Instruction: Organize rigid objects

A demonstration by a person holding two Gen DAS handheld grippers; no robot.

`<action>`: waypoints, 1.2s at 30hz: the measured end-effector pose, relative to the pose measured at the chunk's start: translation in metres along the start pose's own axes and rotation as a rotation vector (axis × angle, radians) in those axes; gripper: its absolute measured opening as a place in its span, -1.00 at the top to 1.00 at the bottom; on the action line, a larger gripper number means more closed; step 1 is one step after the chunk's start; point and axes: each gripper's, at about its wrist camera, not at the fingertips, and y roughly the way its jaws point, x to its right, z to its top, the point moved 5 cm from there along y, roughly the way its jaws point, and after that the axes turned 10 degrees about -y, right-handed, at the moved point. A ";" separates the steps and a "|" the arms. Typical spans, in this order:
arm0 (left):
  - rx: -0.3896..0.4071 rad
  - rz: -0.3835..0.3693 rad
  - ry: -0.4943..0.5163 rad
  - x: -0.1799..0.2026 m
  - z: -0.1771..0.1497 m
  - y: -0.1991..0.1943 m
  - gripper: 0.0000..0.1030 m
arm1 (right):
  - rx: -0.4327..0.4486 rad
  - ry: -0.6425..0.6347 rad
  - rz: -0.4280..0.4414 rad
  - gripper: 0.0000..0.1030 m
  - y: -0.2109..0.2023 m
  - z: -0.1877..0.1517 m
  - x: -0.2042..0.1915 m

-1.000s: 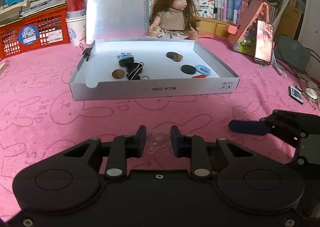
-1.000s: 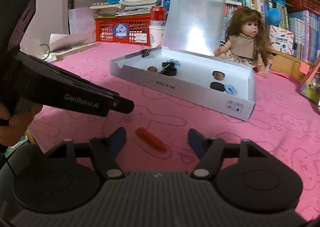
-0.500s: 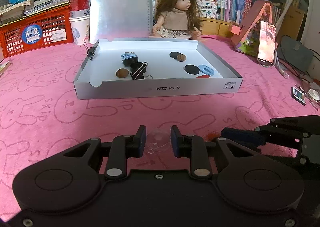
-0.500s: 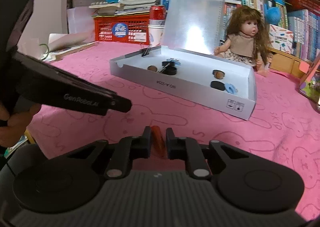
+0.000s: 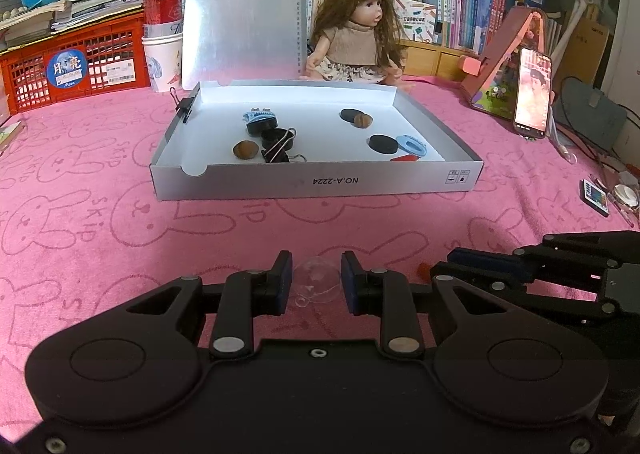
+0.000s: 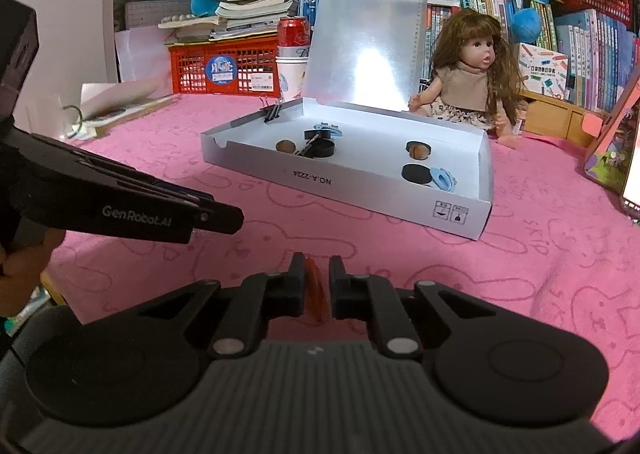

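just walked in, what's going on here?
A person is sorting small items into the shallow white box on the pink cloth. The left hand-held gripper is shut on a clear plastic dome. The right hand-held gripper is shut on a small orange piece. Both are low over the cloth, short of the box. It already holds black discs, two nuts, a binder clip, blue pieces and a similar orange piece.

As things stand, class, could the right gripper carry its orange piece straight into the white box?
Probably yes: the right gripper grips the orange piece, only pink cloth lies ahead, and the white box is open-topped.
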 end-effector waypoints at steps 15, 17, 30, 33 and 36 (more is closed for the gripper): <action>-0.006 0.021 -0.008 -0.010 -0.004 -0.002 0.51 | -0.051 -0.057 -0.046 -0.18 -0.013 -0.018 0.013; -0.007 0.023 -0.007 -0.010 -0.005 -0.002 0.51 | -0.056 -0.050 -0.083 -0.18 -0.013 -0.018 0.019; 0.017 0.037 -0.038 -0.012 -0.010 -0.005 0.51 | 0.009 0.173 -0.263 -0.18 -0.028 -0.020 0.030; 0.018 0.039 -0.042 -0.014 -0.010 -0.006 0.51 | 0.026 0.188 -0.214 -0.18 -0.031 -0.022 0.014; 0.020 0.041 -0.050 -0.017 -0.011 -0.007 0.51 | 0.005 0.167 -0.170 -0.18 -0.029 -0.027 -0.001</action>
